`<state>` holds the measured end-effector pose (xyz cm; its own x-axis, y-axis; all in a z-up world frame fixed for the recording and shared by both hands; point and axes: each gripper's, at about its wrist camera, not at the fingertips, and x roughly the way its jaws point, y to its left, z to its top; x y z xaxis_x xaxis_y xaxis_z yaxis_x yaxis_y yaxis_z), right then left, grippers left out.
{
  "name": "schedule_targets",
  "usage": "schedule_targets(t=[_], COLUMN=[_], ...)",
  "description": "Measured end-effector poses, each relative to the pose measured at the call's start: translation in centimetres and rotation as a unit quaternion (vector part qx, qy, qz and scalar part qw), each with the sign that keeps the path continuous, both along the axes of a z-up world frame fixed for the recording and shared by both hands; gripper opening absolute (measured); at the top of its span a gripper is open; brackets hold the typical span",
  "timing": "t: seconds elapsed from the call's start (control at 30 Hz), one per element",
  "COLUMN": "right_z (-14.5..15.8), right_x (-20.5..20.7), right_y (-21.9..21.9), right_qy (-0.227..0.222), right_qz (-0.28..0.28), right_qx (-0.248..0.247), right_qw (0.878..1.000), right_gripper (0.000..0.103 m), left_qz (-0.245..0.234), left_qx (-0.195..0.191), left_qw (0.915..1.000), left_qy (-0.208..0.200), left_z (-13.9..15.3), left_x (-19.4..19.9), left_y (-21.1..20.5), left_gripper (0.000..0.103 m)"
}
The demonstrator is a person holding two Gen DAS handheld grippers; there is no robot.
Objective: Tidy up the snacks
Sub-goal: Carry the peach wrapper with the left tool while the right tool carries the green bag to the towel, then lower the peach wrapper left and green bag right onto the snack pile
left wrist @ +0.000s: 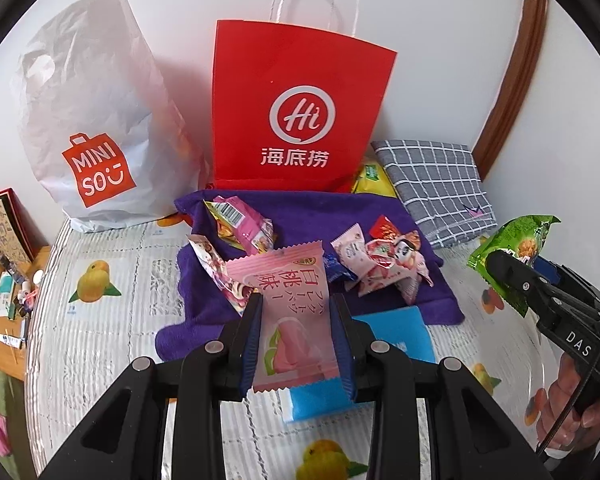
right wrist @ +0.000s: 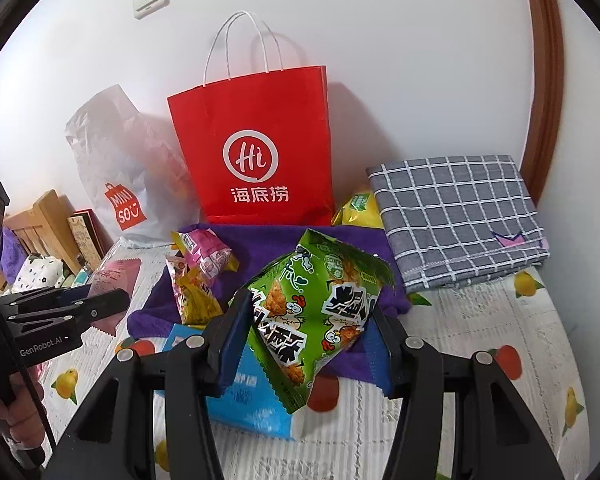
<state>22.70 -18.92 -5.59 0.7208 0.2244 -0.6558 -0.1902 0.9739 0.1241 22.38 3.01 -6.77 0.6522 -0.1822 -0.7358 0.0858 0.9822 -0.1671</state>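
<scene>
My left gripper is shut on a pink peach-flavour snack packet and holds it above the purple towel. My right gripper is shut on a green chicken-print snack bag; it also shows at the right of the left wrist view. Several small snack packets lie on the towel, with a pink and yellow one at its back left. A red paper bag stands behind the towel, open at the top. A white MINISO plastic bag stands to its left.
A folded grey checked cloth lies at the back right, with a yellow packet beside it. A blue packet lies on the fruit-print bed cover. A wooden shelf with small items is at the left. The wall is close behind.
</scene>
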Motion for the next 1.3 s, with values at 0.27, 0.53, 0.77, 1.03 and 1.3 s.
schedule_targets(t=[0.27,0.53,0.77,1.03,1.3], right_z=[-1.3,-2.3,-3.2,-3.6,-3.7], right_x=[2.4,4.3,5.4,6.7,8.0], right_y=[0.4,0.5,0.6,0.7,1.0], right_qy=[0.012,0.018,0.029,0.031,0.030], right_qz=[-0.003,-0.003,-0.004,-0.001,0.004], right_qx=[0.003,-0.001,-0.001,0.003,0.003], right_qw=[1.000,1.000,1.000,1.000,1.000], right_gripper=[0.053,0.053,0.053,0.053,0.053], left_qz=[-0.004,-0.004,-0.007,-0.005,-0.002], left_qx=[-0.005,-0.010,-0.007,0.004,0.008], left_qw=[0.9999,0.9998,0.9998,0.9998,0.9999], left_qy=[0.012,0.018,0.018,0.017,0.010], left_z=[-1.2,-2.0,-2.0,-1.6,-0.9], left_x=[2.6,4.1,5.1,6.2,7.0], left_y=[0.3,0.3,0.0,-0.2,0.1], left_gripper=[0.031,0.031,0.031,0.031,0.031])
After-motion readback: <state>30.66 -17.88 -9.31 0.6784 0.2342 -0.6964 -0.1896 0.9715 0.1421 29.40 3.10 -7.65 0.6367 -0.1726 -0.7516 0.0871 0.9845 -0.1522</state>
